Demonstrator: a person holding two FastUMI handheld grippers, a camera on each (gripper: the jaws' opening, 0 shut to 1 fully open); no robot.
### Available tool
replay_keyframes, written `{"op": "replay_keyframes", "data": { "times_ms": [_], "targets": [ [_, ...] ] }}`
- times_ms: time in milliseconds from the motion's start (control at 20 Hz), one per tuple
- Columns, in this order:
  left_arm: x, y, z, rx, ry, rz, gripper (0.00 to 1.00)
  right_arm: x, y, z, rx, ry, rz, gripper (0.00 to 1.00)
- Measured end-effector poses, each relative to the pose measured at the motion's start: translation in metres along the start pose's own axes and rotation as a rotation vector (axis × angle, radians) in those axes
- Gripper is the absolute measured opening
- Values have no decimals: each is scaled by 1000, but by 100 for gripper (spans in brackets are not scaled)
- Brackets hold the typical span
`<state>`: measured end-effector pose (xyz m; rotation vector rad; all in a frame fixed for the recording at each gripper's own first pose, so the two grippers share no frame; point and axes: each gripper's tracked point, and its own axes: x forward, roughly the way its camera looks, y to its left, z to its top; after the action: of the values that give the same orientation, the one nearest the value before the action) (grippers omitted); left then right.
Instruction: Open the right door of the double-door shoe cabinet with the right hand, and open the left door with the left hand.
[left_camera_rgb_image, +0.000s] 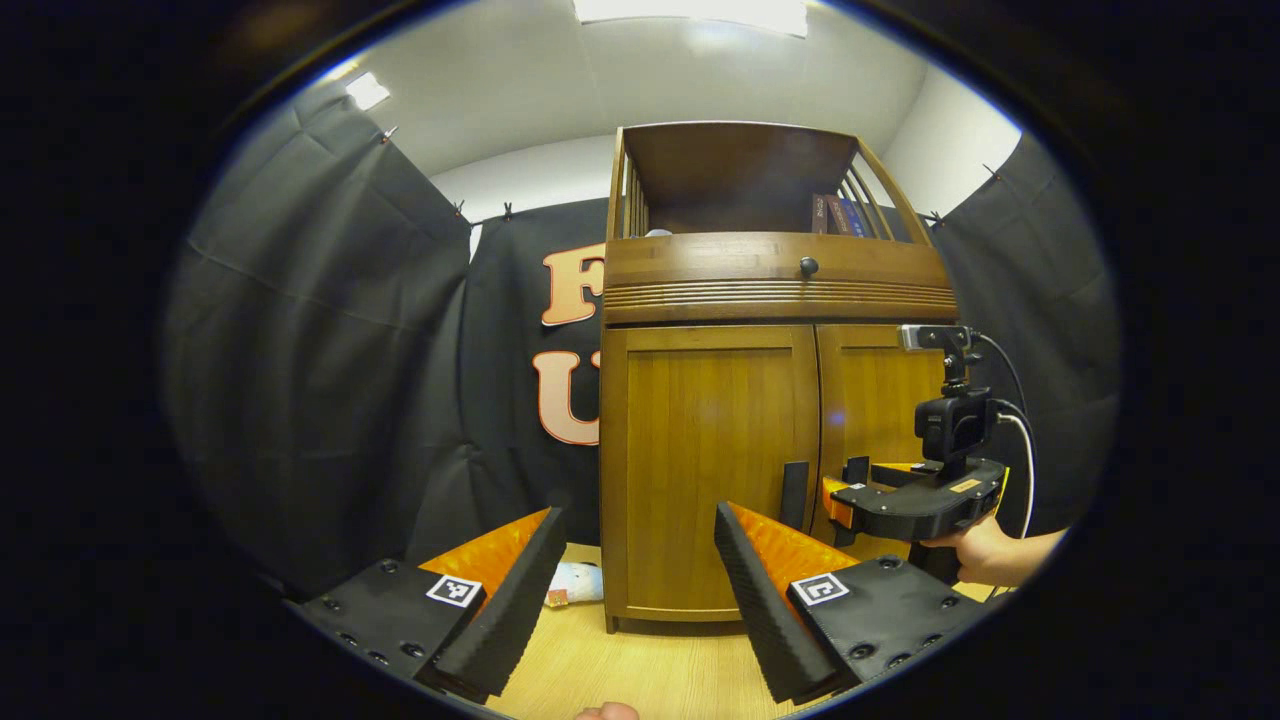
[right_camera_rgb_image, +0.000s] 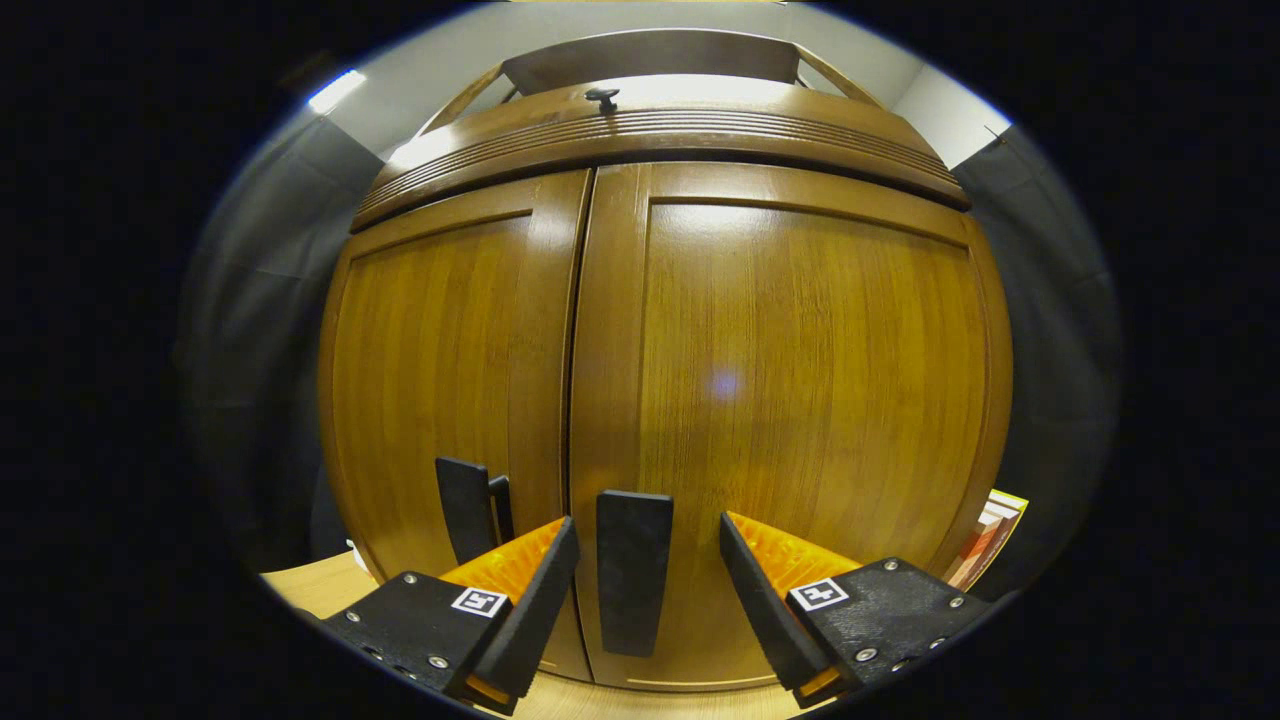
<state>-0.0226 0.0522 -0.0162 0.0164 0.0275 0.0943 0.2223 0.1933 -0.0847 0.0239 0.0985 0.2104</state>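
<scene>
Standing on pale wood floor (left_camera_rgb_image: 640, 660) — shoe cabinet (left_camera_rgb_image: 760, 300), doors closed | right gripper (right_camera_rgb_image: 648, 590) spread astride handle (right_camera_rgb_image: 633, 570) | left gripper (left_camera_rgb_image: 640, 590) spread

the light wood floor (left_camera_rgb_image: 640, 660) carries the shoe cabinet (left_camera_rgb_image: 700, 470), a small pale object (left_camera_rgb_image: 578, 583) lying just beside it.

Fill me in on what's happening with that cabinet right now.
A person holds a gripper in each hand before a wooden shoe cabinet; both doors are shut. The right gripper is open, its fingers either side of the right door's handle, not yet closed on it. The left gripper is open too, back from the left door.
</scene>
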Motion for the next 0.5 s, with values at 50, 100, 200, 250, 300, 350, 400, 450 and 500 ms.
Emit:
{"op": "replay_keyframes", "data": {
  "times_ms": [50, 100, 200, 250, 300, 350, 400, 450, 500],
  "targets": [
    [1, 1, -1, -1, 3, 2, 94, 0, 0, 1, -6, -8, -5, 94],
    [1, 2, -2, -2, 4, 4, 94, -1, -1, 0, -18, -10, -10, 87],
    [1, 1, -3, -6, 7, 0, 94, 1, -7, 0, -43, -17, -51, 86],
    [1, 2, -4, -6, 9, 0, 94, -1, -8, 0, -28, -20, -56, 84],
    [2, 3, -5, -5, 9, 0, 94, 0, -7, -2, -11, -19, -57, 77],
    [2, 3, -5, -5, 11, 0, 94, -1, -7, -2, 11, -23, -56, 77],
    [2, 3, -6, -6, 13, -1, 94, -1, -5, -5, 44, -19, -49, 65],
    [2, 2, -6, -7, 14, -2, 94, -1, -3, -7, 84, -16, -35, 63],
    [2, 1, -5, -6, 13, -3, 94, 0, 0, -9, 118, -12, -26, 61]
  ]
}}
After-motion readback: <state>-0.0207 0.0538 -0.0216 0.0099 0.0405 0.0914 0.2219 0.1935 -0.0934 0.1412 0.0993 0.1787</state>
